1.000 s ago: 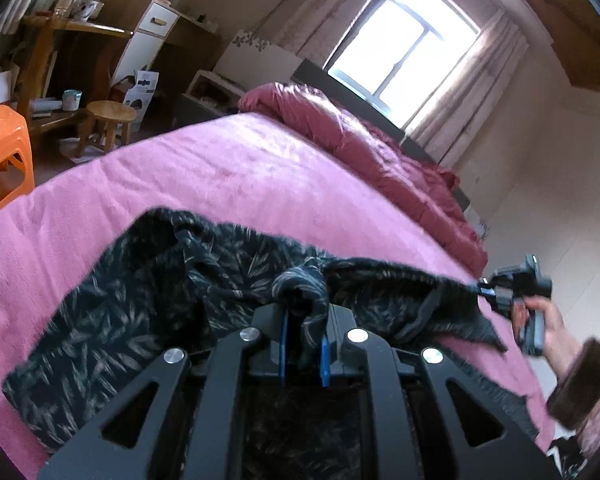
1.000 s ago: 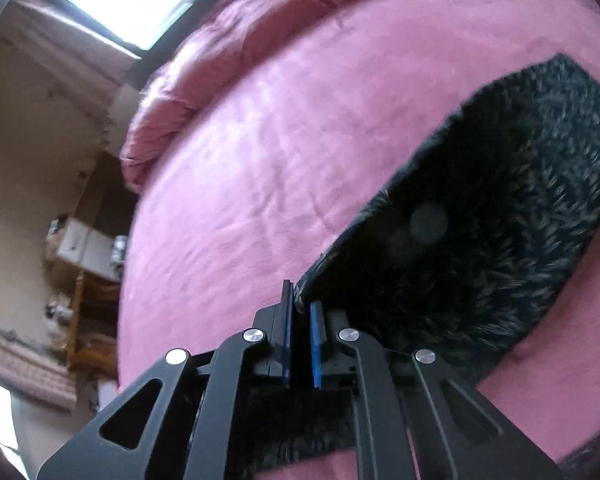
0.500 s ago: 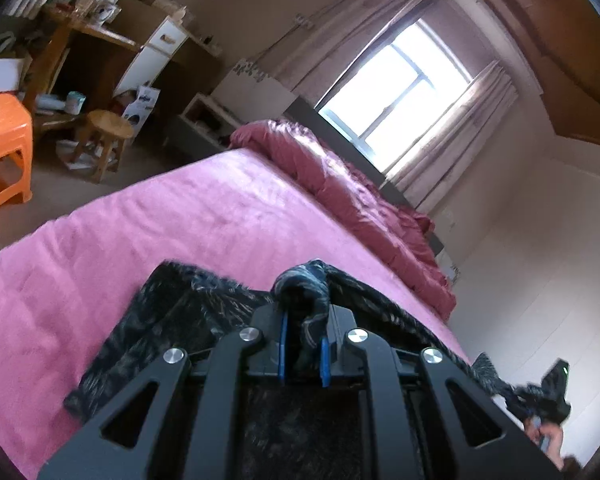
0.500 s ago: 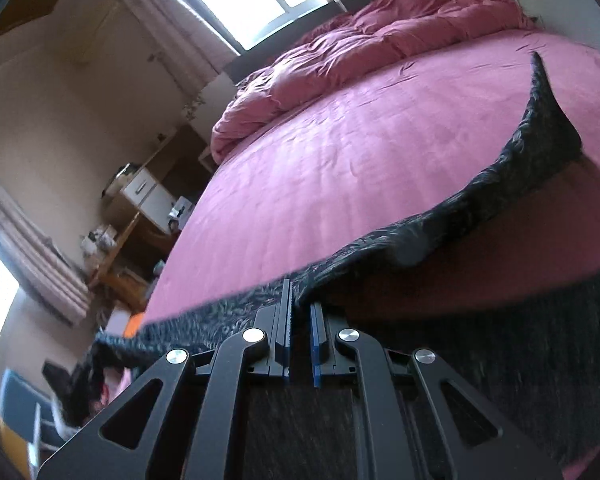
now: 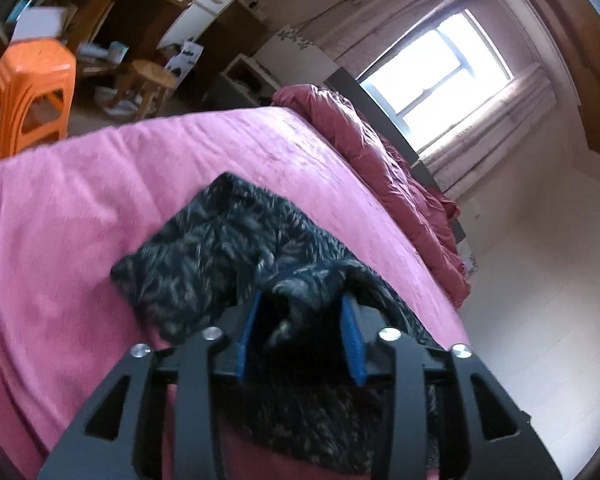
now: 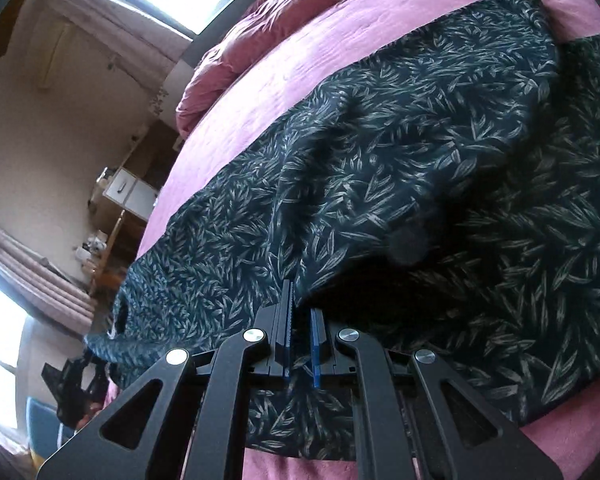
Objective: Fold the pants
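Pants point(image 6: 420, 152) now lie folded across the bed point(image 5: 80, 208); left tongs point(image 5: 300, 320) have just opened, cloth loose between; right tongs point(image 6: 300, 332) stay clamped on the fabric edge.

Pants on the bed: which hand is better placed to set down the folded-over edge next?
Right, probably. The right tool is shut on the pants edge, low over the pink bed. The left tool has just been opening; fabric sits loose between its pads.

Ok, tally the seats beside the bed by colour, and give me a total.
Orange plastic stool: 1
Brown wooden stool: 1
Total: 2
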Action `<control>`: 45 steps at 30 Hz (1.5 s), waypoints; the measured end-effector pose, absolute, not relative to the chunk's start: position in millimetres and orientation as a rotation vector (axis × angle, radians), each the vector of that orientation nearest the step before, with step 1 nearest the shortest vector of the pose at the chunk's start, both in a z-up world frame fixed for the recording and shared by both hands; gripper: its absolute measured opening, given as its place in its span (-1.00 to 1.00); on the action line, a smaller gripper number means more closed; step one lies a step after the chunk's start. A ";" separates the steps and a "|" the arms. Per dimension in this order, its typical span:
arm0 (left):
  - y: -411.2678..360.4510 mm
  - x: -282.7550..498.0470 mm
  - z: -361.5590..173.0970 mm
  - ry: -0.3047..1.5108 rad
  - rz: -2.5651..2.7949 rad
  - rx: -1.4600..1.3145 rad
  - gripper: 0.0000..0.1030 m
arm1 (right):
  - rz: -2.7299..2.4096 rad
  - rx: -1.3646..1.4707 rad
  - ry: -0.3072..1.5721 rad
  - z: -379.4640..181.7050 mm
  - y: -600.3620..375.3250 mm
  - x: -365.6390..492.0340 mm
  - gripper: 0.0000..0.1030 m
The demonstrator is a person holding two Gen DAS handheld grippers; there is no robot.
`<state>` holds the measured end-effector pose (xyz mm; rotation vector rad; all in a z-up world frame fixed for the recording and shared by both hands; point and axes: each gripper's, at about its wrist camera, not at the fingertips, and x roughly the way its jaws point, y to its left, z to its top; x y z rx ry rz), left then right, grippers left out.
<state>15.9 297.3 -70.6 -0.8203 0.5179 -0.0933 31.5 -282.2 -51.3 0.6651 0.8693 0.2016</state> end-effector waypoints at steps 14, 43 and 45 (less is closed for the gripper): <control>278.7 -12.2 -70.0 0.547 -0.255 -0.933 0.76 | 0.205 0.672 0.874 -53.4 -277.8 38.1 -0.88; 310.0 18.9 -4.5 0.606 -0.067 -0.777 -0.80 | 0.319 0.533 0.737 -2.8 -268.5 0.1 -0.92; 313.5 14.0 -49.2 0.729 -0.036 -0.864 -0.80 | 0.276 0.549 0.859 -33.5 -265.8 2.9 -0.92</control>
